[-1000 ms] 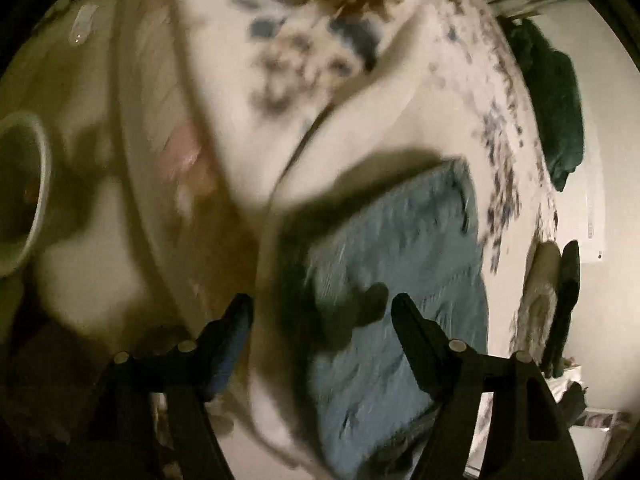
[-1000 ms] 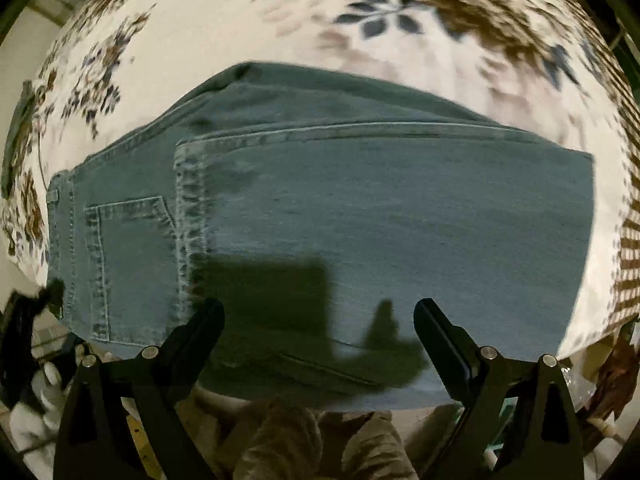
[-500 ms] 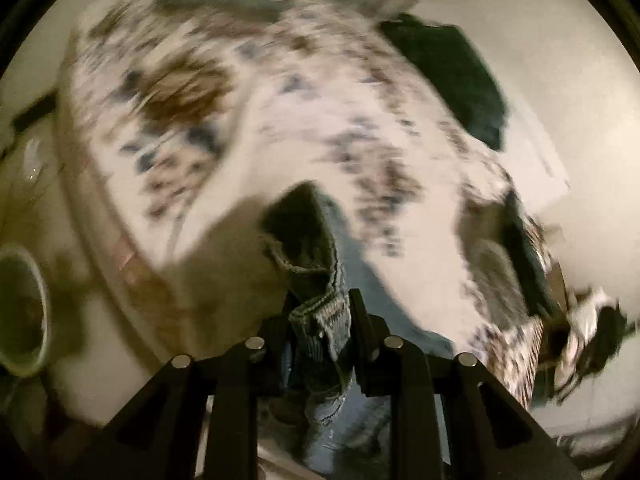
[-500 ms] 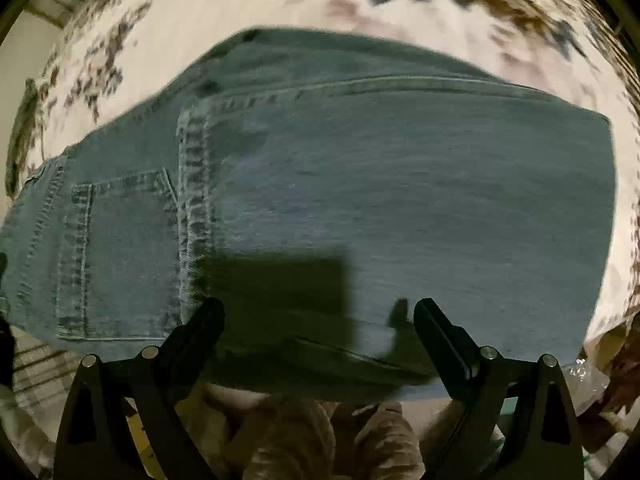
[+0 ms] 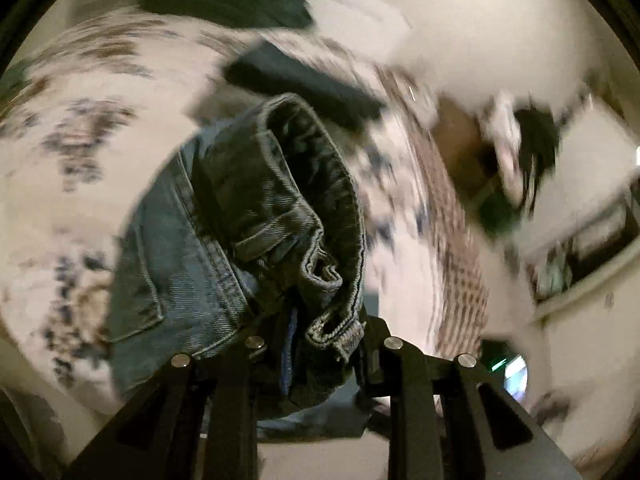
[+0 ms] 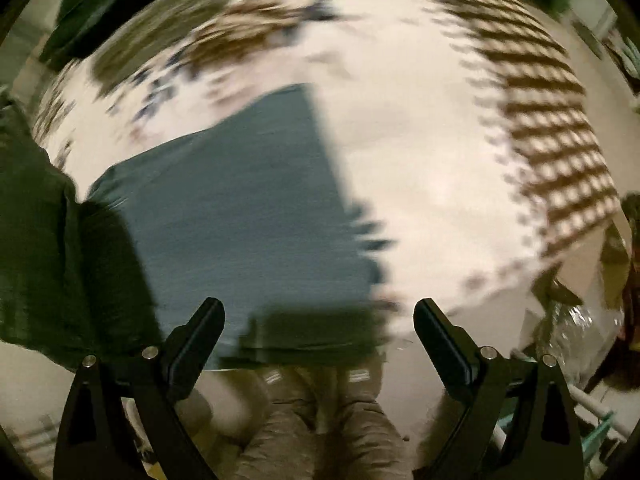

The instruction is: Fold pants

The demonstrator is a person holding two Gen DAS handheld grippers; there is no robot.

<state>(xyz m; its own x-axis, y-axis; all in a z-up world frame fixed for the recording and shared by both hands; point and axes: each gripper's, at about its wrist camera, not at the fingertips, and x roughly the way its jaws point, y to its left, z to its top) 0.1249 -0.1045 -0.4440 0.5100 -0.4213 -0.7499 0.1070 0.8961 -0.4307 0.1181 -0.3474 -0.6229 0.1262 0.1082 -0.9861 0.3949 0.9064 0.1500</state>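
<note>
I'm looking across a bed, and its floral bedspread [image 5: 92,128] is smearing into blue and brown blotches on cream. A brown checked band [image 6: 560,120] is running along the bedspread's edge in my right view. A dark green cloth [image 5: 224,0] is lying at the far end against a pale wall [image 5: 480,20]. Another dark green cloth [image 6: 52,248] is filling the left of my right view. Low, warm light is casting hard shadows over the covers. Off to the right in my left view, something dark-framed [image 5: 592,240] is streaking past, too blurred to identify. A small bright glow [image 5: 516,376] is showing low down there.
</note>
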